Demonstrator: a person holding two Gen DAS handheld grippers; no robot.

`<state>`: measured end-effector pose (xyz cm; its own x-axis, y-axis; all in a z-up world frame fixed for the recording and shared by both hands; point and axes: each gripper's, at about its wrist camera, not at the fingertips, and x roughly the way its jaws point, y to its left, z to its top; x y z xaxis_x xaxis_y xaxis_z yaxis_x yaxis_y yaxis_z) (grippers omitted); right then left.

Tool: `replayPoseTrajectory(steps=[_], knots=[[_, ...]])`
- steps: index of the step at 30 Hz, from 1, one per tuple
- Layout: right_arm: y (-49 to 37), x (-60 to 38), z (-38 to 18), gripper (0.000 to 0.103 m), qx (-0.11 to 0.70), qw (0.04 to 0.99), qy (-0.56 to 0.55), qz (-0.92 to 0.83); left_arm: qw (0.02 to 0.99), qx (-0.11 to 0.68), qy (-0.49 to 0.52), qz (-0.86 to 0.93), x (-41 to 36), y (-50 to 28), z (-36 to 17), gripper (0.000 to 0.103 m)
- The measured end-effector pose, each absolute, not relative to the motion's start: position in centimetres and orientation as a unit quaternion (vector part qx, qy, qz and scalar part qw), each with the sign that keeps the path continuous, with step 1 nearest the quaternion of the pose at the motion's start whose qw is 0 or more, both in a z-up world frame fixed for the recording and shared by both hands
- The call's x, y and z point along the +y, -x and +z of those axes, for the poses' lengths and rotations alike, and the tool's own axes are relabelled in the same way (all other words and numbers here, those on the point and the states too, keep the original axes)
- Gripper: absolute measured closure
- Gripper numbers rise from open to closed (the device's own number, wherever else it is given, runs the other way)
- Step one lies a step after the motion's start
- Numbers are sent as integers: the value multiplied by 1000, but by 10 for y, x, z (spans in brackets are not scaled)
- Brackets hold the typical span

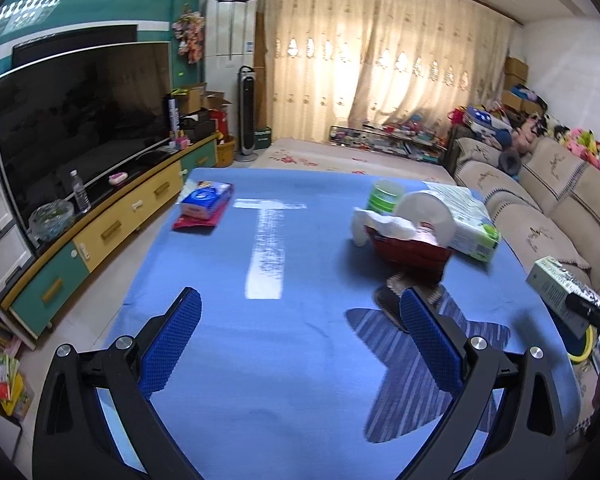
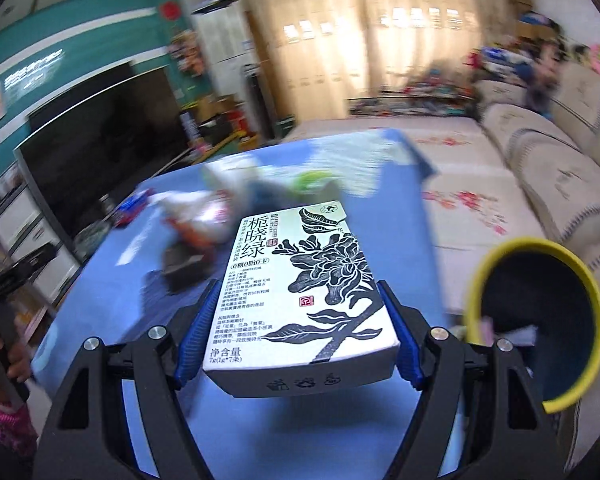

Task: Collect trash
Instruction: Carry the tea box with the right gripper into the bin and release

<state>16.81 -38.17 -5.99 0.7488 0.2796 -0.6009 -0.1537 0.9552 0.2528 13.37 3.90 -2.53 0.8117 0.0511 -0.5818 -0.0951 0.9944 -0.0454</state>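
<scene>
Jaws of the right gripper (image 2: 300, 336) are clamping the tea box (image 2: 300, 280) by its two long sides, approx. two thirds open because the box is wide. Its long axis is running straight ahead, along the fingers, and the far end is sticking out well past the tips. W/ respect to these jaws, the yellow-rimmed bin (image 2: 536, 320) is lying to the right and slightly lower, mouth tilted toward them, beside the bench (image 2: 112, 304). So I am judging the coming move as a swing to the right, box going in end first. Left gripper (image 1: 300, 336) is hovering over the bench w/ jaws wide apart and nothing between them; the bin is far to its right, so the right hand is nearer.
</scene>
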Motion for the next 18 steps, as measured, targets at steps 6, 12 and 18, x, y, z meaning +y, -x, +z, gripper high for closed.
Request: replayPoseTrajectory(steps=[6,12,18], knots=[[-167,-457,-82,32,343,929,-139,17,949,314,28,12,11,-143,-28,5],[-173,-515,-107,31,356,916,-175,-64,944,330,17,-8,-12,-154,-36,5],[-182,-543,-126,31,365,906,-184,-110,939,343,9,-20,-28,-167,-43,5]])
